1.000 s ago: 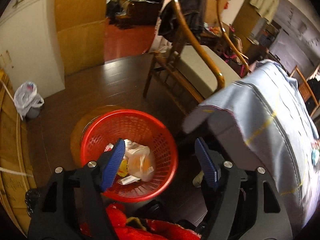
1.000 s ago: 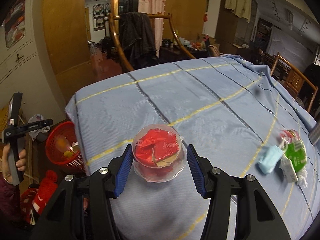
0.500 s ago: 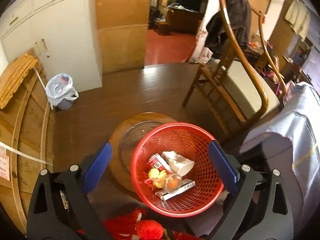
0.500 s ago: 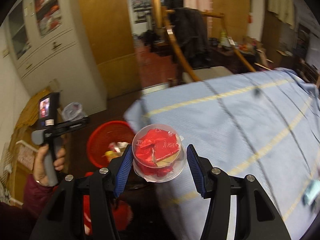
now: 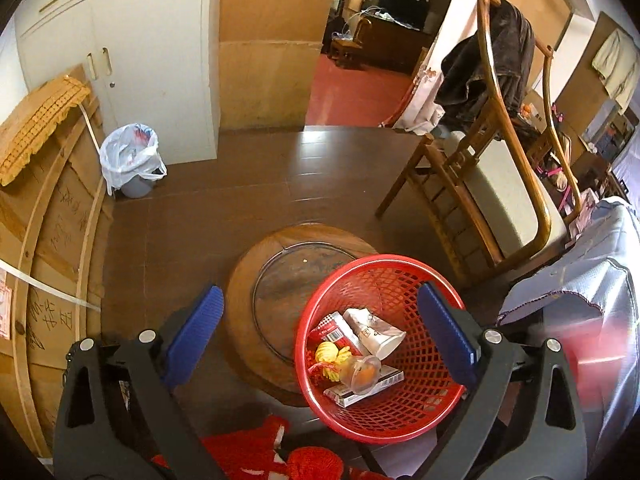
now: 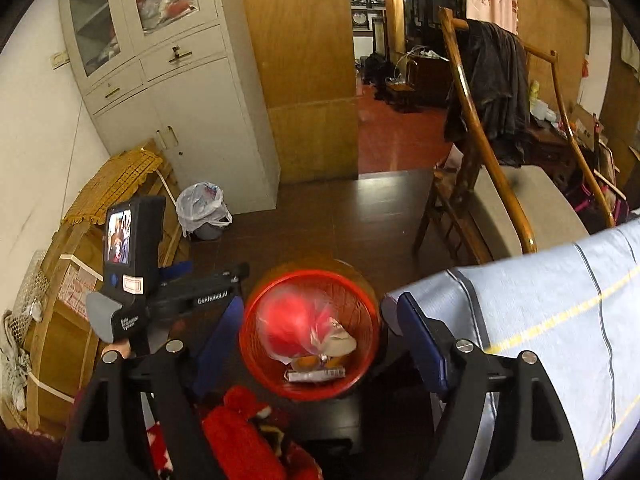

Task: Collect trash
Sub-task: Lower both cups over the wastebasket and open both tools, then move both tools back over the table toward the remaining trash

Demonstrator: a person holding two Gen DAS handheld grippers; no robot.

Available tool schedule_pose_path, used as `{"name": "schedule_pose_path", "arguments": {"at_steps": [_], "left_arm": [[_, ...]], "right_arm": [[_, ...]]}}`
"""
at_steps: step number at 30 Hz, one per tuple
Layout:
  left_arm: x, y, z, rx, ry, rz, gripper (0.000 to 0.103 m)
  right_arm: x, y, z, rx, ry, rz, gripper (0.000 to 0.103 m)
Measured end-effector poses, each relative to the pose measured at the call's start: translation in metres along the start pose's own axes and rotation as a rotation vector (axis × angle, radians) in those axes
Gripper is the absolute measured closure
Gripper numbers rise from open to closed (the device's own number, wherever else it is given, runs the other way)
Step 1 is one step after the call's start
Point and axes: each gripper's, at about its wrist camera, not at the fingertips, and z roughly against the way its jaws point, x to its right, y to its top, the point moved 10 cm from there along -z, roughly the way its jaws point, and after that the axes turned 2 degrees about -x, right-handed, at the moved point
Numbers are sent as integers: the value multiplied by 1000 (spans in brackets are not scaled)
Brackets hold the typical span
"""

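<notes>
dark wooden floor holds a red mesh plastic basket (image 6: 310, 330); blurred clear cup of red wrappers (image 6: 298, 326) drops from the right gripper (image 6: 320, 332), fingers opening; left gripper (image 5: 320, 326) fingers spread, empty.

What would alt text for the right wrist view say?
A blurred clear cup of red trash drops from the opening right claw into a red basket on the floor. The left claw is at left, the blue-clothed table at right.
</notes>
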Motion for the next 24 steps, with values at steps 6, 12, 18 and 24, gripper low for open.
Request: {"name": "schedule_pose_path", "arguments": {"at_steps": [6, 12, 18, 24], "left_arm": [[11, -4, 0, -6, -2, -33, 9], [36, -9, 10, -6, -38, -77, 9], [80, -15, 37, 30, -58, -175, 9], [144, -29, 68, 72, -86, -307, 7]], "right_arm": [[21, -13, 13, 6, -61, -27, 25], [51, -30, 37, 29, -91, -89, 25], [86, -50, 75, 84, -132, -150, 25], [128, -76, 117, 141, -178, -217, 25]]}}
